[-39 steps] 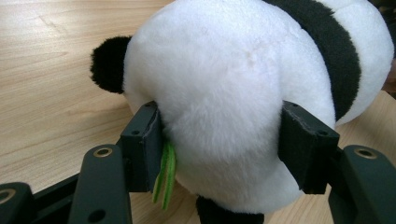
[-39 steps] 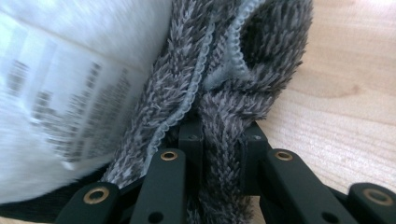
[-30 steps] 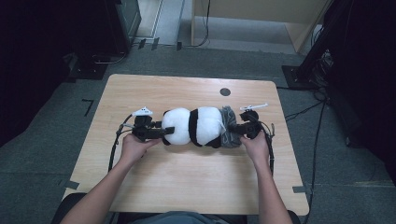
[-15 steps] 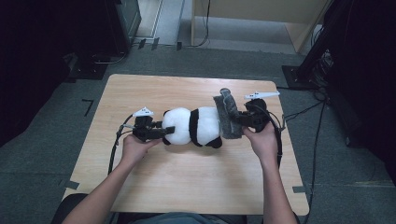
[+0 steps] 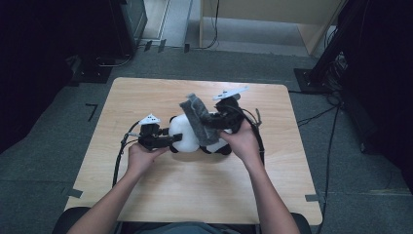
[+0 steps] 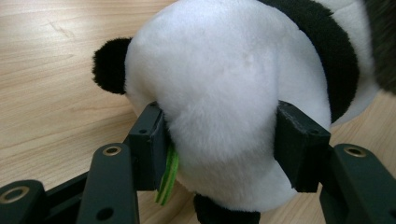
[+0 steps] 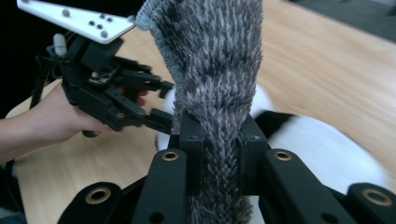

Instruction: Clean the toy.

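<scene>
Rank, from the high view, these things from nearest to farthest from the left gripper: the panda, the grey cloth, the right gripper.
1. panda: clamped in the left gripper.
2. grey cloth: draped over the panda's middle.
3. right gripper: on the panda's far side, pinching the cloth.

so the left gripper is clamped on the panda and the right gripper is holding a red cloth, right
Not quite: the cloth is grey, not red. The right gripper view shows the right gripper shut on that fuzzy grey cloth. The rest holds: in the left gripper view the left gripper is clamped on the panda.
</scene>
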Demonstrator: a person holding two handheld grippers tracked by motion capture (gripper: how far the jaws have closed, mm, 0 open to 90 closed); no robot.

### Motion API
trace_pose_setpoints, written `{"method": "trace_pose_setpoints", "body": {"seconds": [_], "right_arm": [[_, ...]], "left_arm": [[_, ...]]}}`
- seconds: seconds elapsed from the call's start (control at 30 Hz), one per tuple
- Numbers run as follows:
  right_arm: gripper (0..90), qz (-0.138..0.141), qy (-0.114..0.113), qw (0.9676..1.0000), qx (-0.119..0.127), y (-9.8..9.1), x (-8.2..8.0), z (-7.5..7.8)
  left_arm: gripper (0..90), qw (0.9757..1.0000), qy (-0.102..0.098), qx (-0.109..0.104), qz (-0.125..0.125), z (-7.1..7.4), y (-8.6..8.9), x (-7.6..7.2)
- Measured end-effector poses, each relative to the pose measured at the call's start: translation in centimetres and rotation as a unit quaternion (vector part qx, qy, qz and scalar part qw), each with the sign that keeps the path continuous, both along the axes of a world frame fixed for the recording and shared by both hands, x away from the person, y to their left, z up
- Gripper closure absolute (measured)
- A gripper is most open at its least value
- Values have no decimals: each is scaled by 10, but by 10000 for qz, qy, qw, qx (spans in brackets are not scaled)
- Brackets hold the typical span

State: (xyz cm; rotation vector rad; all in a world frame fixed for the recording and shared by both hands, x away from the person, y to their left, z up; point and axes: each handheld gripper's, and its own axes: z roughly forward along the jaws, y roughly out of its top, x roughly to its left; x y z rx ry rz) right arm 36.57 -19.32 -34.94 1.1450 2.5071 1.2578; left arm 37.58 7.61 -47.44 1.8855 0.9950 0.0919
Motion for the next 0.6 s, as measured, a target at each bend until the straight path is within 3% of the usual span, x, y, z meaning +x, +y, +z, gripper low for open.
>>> {"method": "trace_pose_setpoints", "body": {"seconds": [0.17,0.27,0.4,0.6], "right_arm": [[779,379,271,9988,-171,38,12,-22],[780,489,450,9977,-114,51,15,-32],[779,434,499,9975,-265,59,18,-47],[779,362,258,9983,-371,58,17,-59]], "left_arm": [[420,10000,-45,7,54,0,0,-4],[420,10000,-36,35,58,1,1,-6],[419,9999,-38,48,83,1,1,-6],[418,9999,-89,104,98,-1,0,-6]]}}
